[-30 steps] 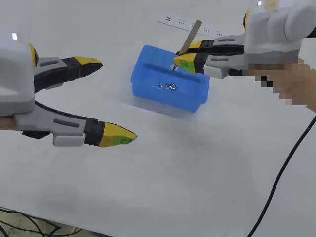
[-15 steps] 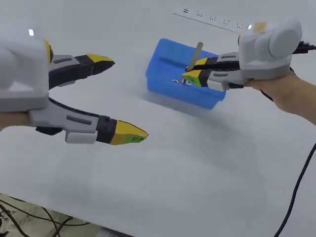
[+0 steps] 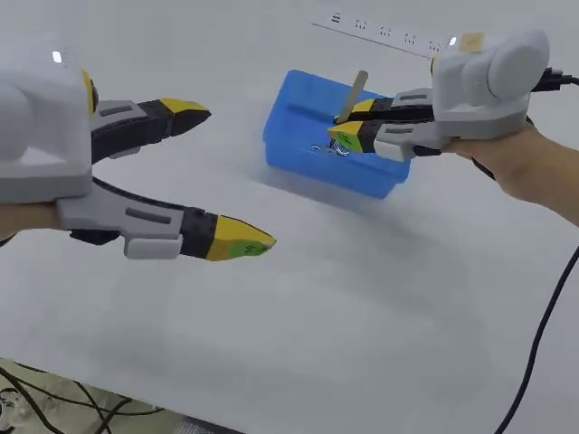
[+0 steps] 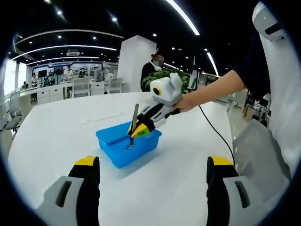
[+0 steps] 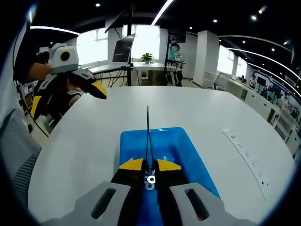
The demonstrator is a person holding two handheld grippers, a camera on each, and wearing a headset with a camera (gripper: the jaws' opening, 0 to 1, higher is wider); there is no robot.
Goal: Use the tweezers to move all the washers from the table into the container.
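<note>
Left gripper [image 3: 226, 179]: hovers over the table [image 3: 362, 316] left of the container [image 3: 308, 167], its 2 jaws spread wide, holding nothing.
Container: a blue open tray, standing flat on the table.
Washers [image 3: 324, 149]: small metal rings lie on the container's floor, near its middle; their count is too blurred to tell.
Tweezers [image 3: 355, 90]: handle slants up past the container's far rim, tips down inside beside the washers; whether the tips hold a washer cannot be told.
Right gripper [image 3: 344, 128]: over the container's right half, jaws pressed together, pinching the tweezers.
Cable [image 3: 543, 325]: black, trails over the table well right of the container.
Risk: with the tips so low inside, a sideways pull could catch the container's wall and shove or tip it, spilling washers. Pressing the tips on the floor could twist the tweezers in the jaws.
</note>
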